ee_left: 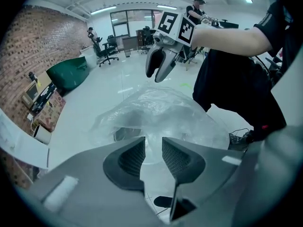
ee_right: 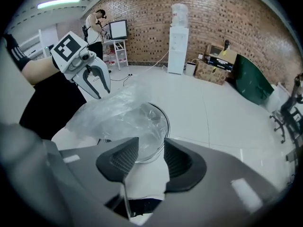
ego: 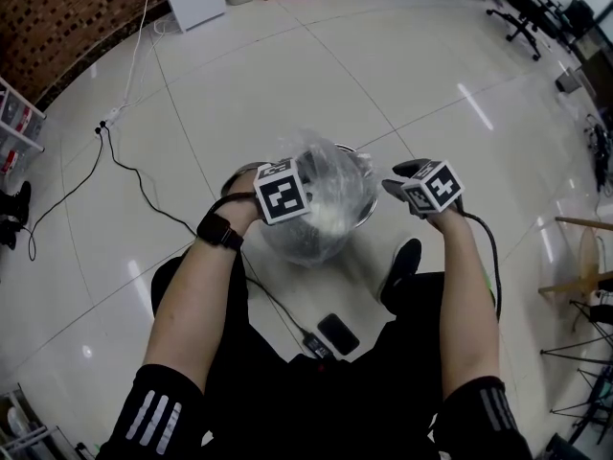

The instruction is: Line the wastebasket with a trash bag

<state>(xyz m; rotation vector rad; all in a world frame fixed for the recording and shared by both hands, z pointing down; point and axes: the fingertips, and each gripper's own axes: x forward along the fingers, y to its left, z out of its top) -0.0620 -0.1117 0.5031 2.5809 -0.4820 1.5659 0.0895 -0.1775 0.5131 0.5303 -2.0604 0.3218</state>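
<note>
Glossy white floor tiles (ego: 402, 75) fill the room, with a brick wall (ego: 67, 17) at the far left and a white water dispenser (ee_right: 179, 41) standing against it. A black cable (ego: 124, 166) trails across the tiles from a power strip (ego: 110, 118) toward the person, who wears black.

The person's left forearm, with a dark watch (ego: 220, 230) on the wrist, reaches forward and down. The left gripper (ee_left: 153, 145) hangs over the near left side of the wastebasket (ego: 311, 242), pointing steeply down. Its fingers (ee_left: 130, 157) stand a little apart with a narrow gap between them. The clear film shows through that gap, but neither pad can be seen pressing on it.

The wastebasket stands on the floor between the two grippers, just ahead of the person's feet. The trash bag (ego: 326, 175), clear and crumpled, is heaped over its mouth and rises above the rim. Part of the metal rim shows uncovered on the far right side.

The right gripper (ee_right: 151, 145) is held just beside the wastebasket's right edge, also tilted down. Its fingers (ee_right: 182, 162) are plainly apart with nothing between them, and the rim and bag lie beyond the gap.

A black shoe (ego: 402, 266) rests on the floor under that arm, with a dark phone (ego: 337, 333) lying nearer the person. An office chair (ego: 522, 8) stands far off at the upper right.
</note>
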